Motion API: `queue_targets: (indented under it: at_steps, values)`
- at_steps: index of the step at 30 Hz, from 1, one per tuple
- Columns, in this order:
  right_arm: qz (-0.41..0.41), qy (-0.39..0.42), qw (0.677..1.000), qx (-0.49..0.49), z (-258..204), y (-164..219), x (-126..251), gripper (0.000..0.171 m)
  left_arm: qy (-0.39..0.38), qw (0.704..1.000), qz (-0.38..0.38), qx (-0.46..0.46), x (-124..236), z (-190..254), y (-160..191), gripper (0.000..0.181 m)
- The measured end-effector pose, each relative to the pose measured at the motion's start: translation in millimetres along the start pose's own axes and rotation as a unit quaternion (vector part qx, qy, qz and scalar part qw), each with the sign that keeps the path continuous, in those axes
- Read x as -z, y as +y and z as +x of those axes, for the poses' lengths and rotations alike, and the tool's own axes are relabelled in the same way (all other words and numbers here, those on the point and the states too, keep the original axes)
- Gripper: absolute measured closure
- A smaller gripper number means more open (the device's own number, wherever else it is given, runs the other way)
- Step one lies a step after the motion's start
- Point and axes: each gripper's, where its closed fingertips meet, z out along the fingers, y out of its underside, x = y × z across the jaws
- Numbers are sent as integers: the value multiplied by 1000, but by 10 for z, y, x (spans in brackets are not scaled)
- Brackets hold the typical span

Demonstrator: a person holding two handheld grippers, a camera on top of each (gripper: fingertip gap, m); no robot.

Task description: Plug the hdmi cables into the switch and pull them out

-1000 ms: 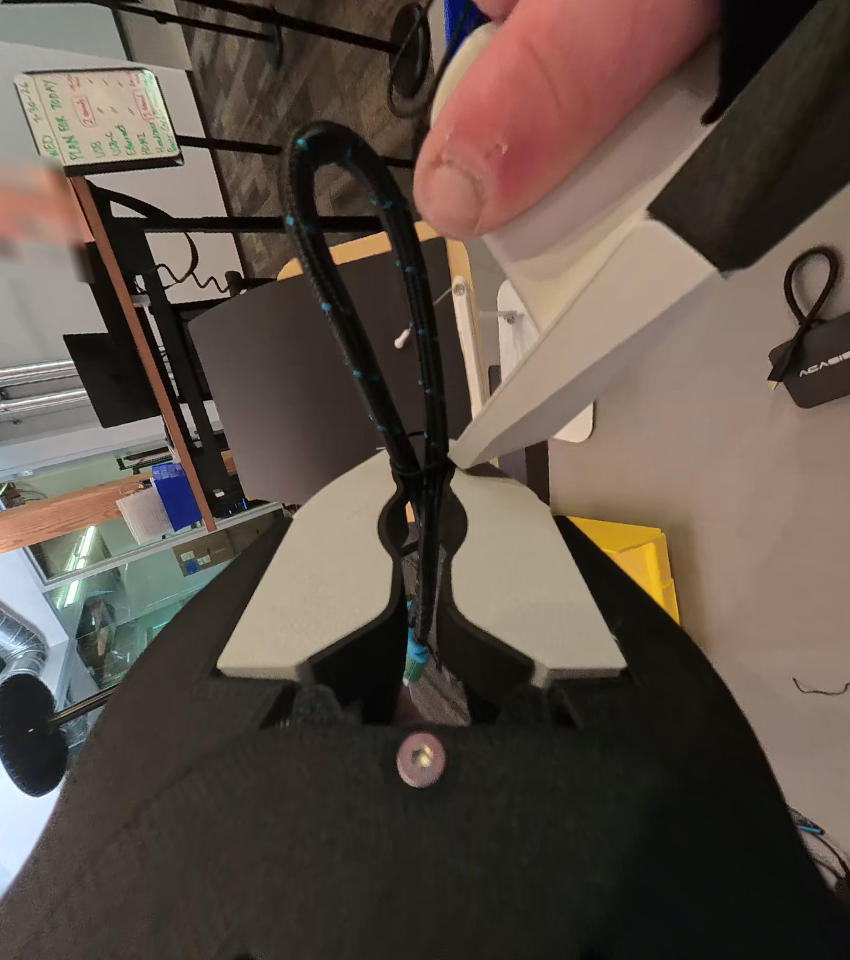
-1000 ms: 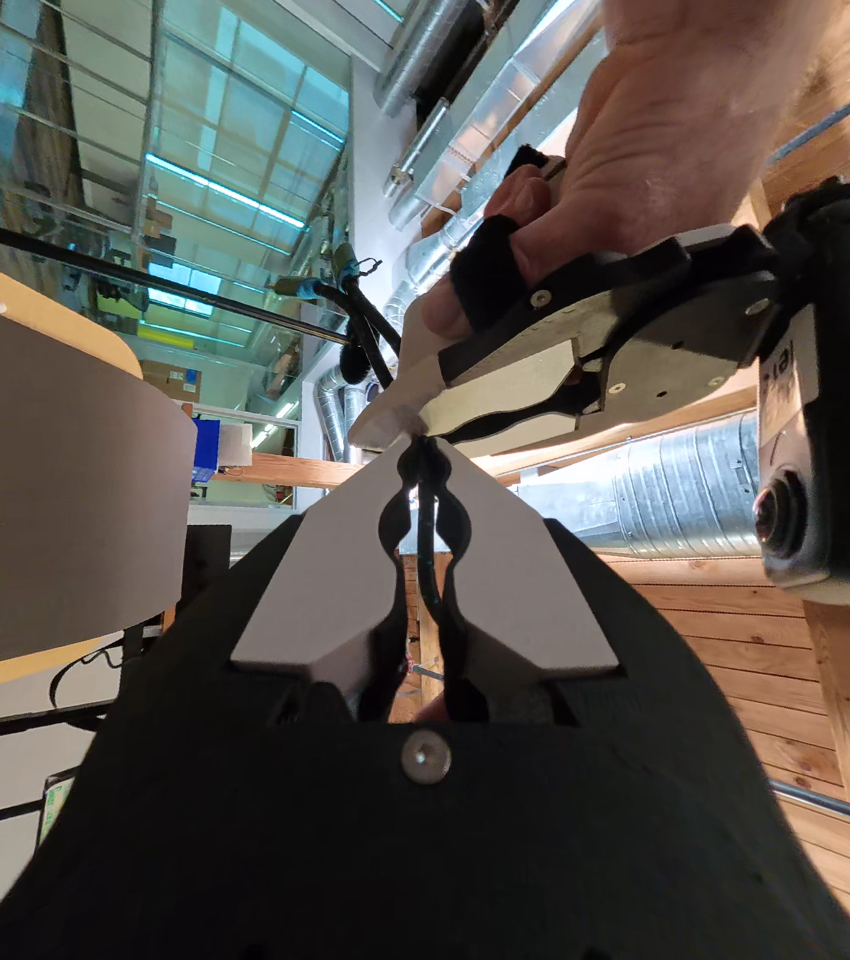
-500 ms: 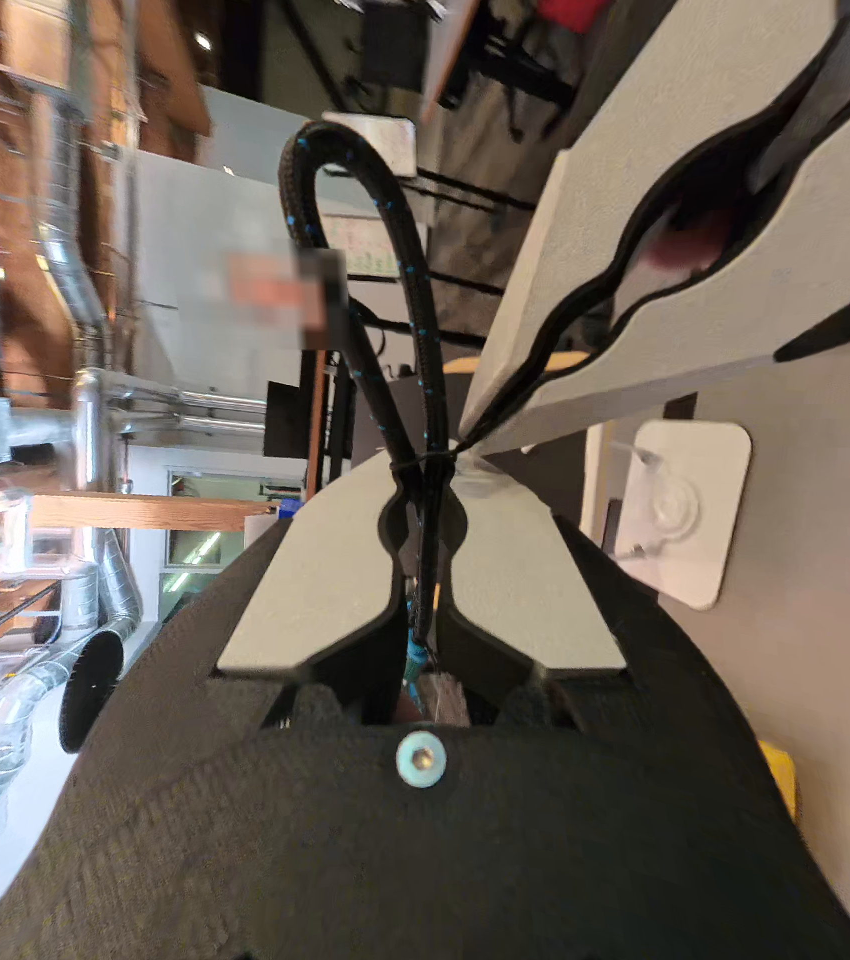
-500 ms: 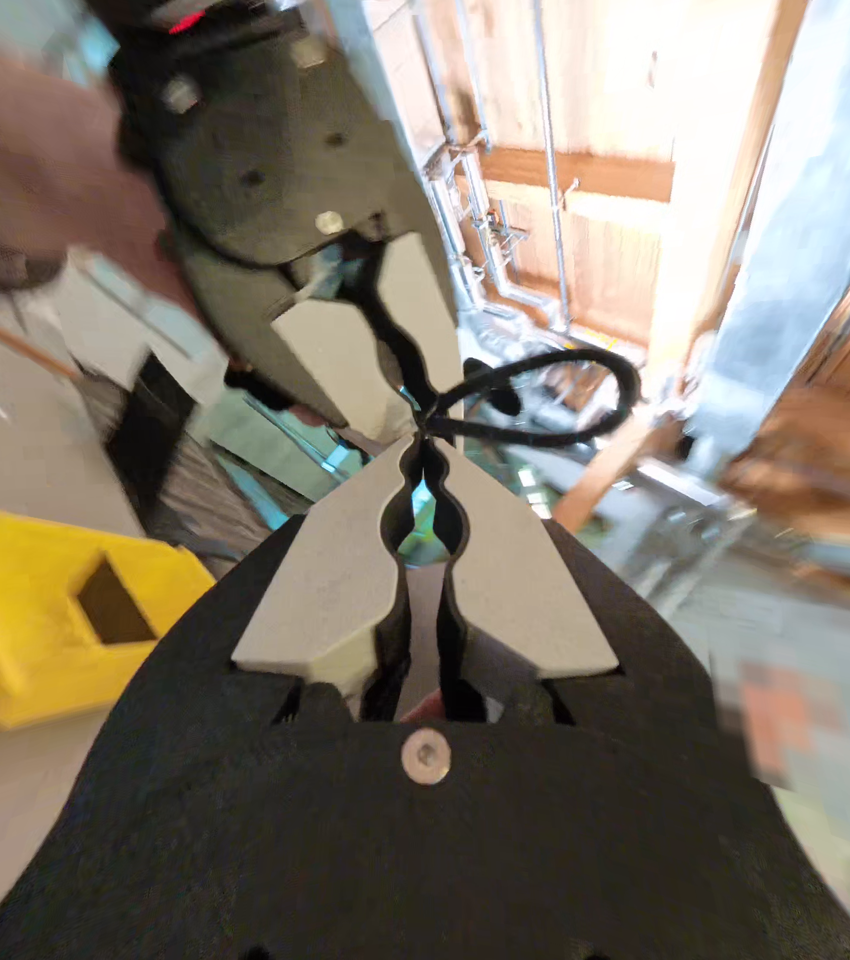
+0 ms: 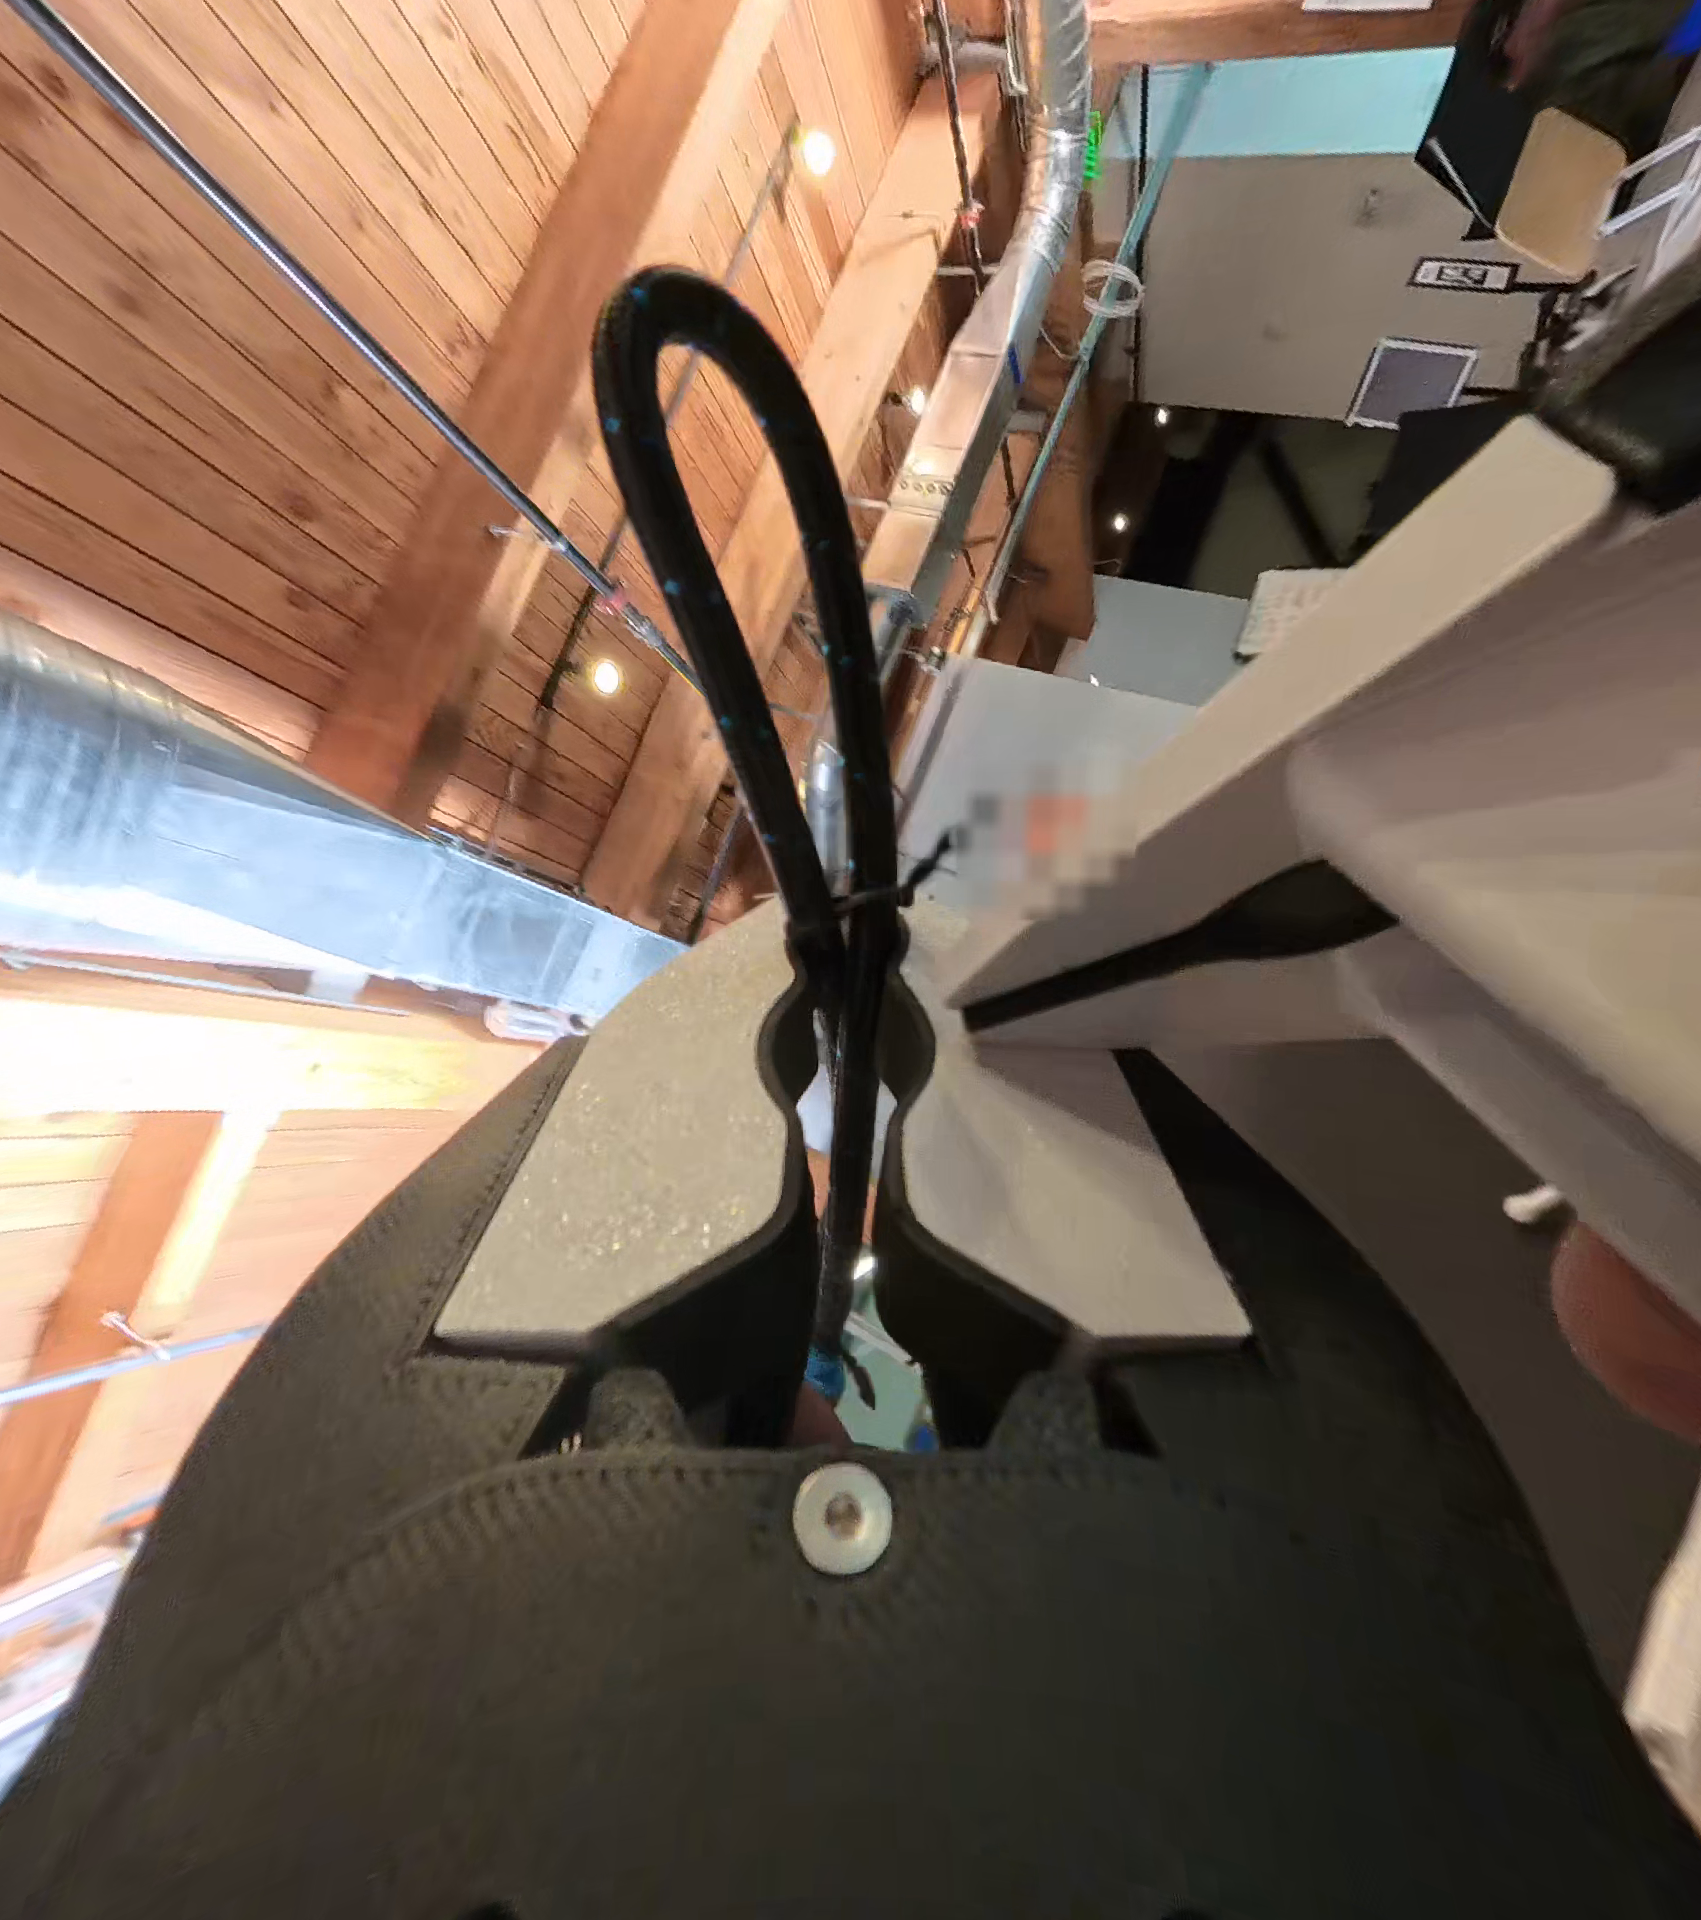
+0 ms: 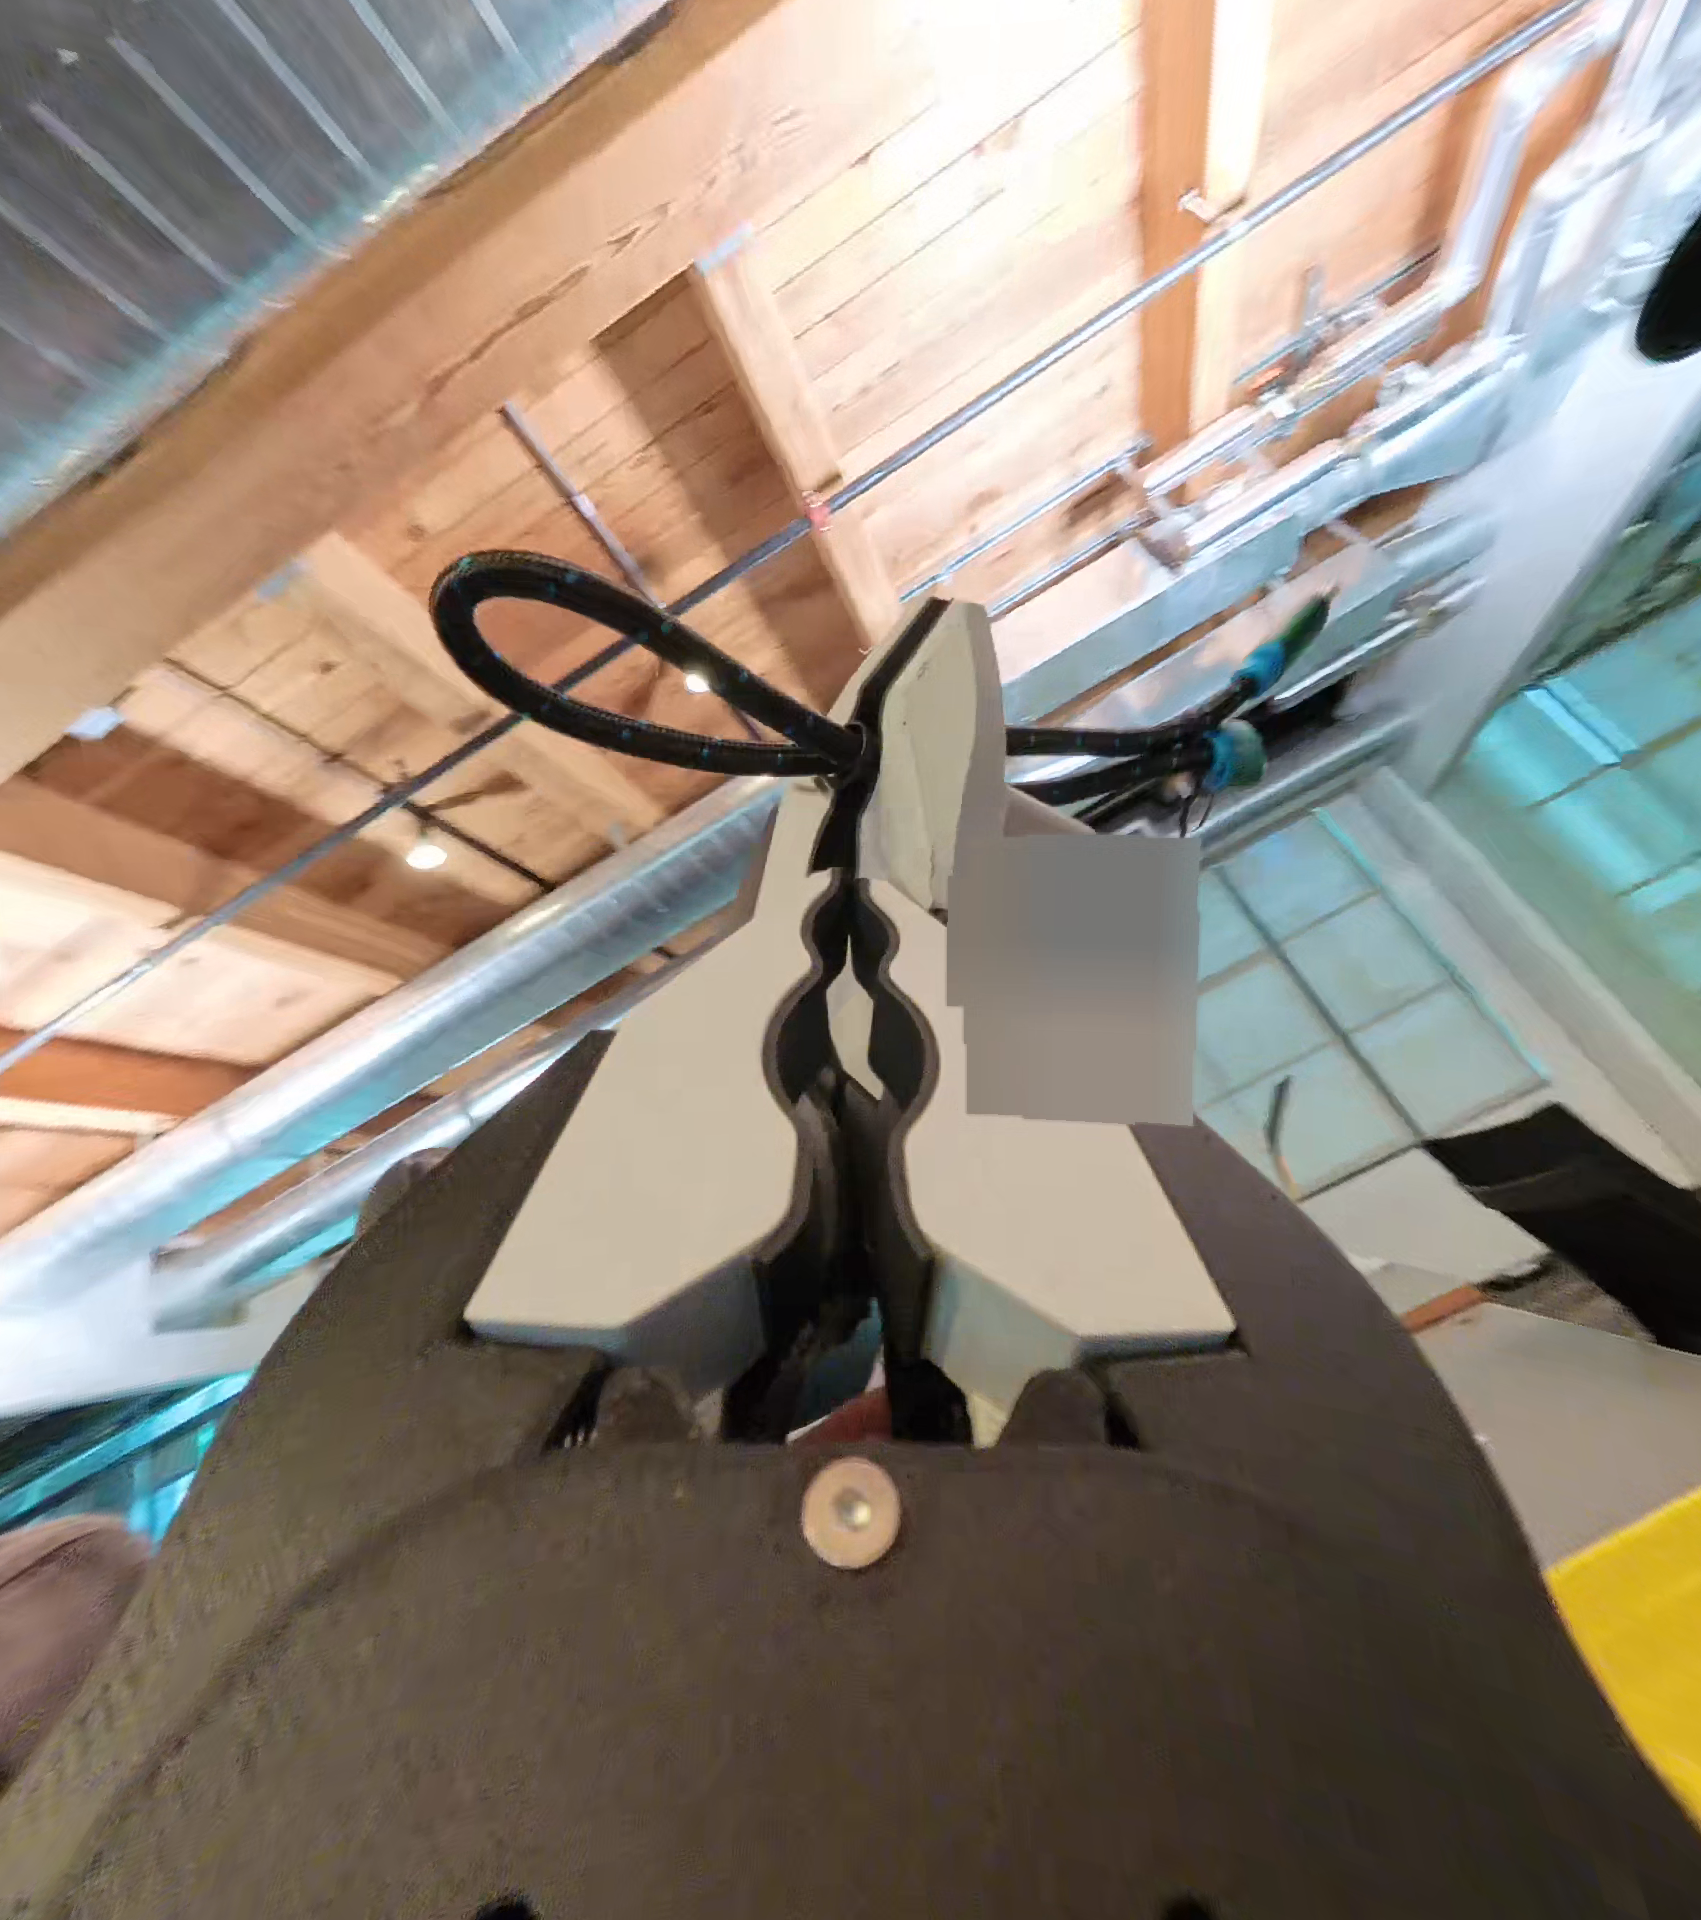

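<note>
Black braided HDMI cable (image 5: 721,582), folded into a tied loop, is pinched between the left gripper (image 5: 851,935) fingers. The right gripper (image 6: 851,904) fingers press together against it. Both point at the ceiling; the switch is unseen, so lowering toward the table comes first.

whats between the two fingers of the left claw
In the left wrist view, the black braided cable runs between the left claw fingers, pinched there; its loop sticks out past the tips.

There are two grippers (image 5: 851,935) (image 6: 851,894), one black cable (image 5: 711,582) bent in a loop, and one yellow bin (image 6: 1698,1621).
</note>
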Motion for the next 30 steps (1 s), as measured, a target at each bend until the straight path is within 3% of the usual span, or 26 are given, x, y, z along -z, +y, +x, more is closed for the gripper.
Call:
queue_targets:
  at_steps: [2,4,5,7,9,11,15,18,22,25,28,30]
  values:
    - [8,25,999,21,105,-36,32,171,6,1000,-6,28,21,24,92,176]
    - [-37,34,993,107,89,10,10,167,25,999,-25,15,30,77,174,176]
    - [-70,52,979,187,93,42,8,152,35,999,-24,19,44,92,181,176]
    - [-120,84,916,374,56,33,35,148,84,995,-49,31,49,168,247,175]
    - [-177,115,790,576,63,-22,97,149,119,990,-59,57,66,156,268,175]
    - [-230,127,630,731,97,-63,157,153,166,981,-81,62,83,181,309,175]
    - [-289,89,355,885,138,-75,158,157,267,955,-119,46,163,290,337,175]
    - [-302,57,246,919,159,-92,108,156,312,940,-133,39,229,316,293,175]
    - [-305,4,165,938,117,-8,62,156,331,933,-137,27,252,290,229,175]
    - [-289,-29,132,948,25,85,7,151,356,924,-139,20,281,320,198,175]
    - [-301,-46,103,947,63,129,-3,158,367,918,-150,-5,286,328,223,175]
    - [-312,-53,99,943,78,117,18,157,376,915,-149,2,297,312,204,175]
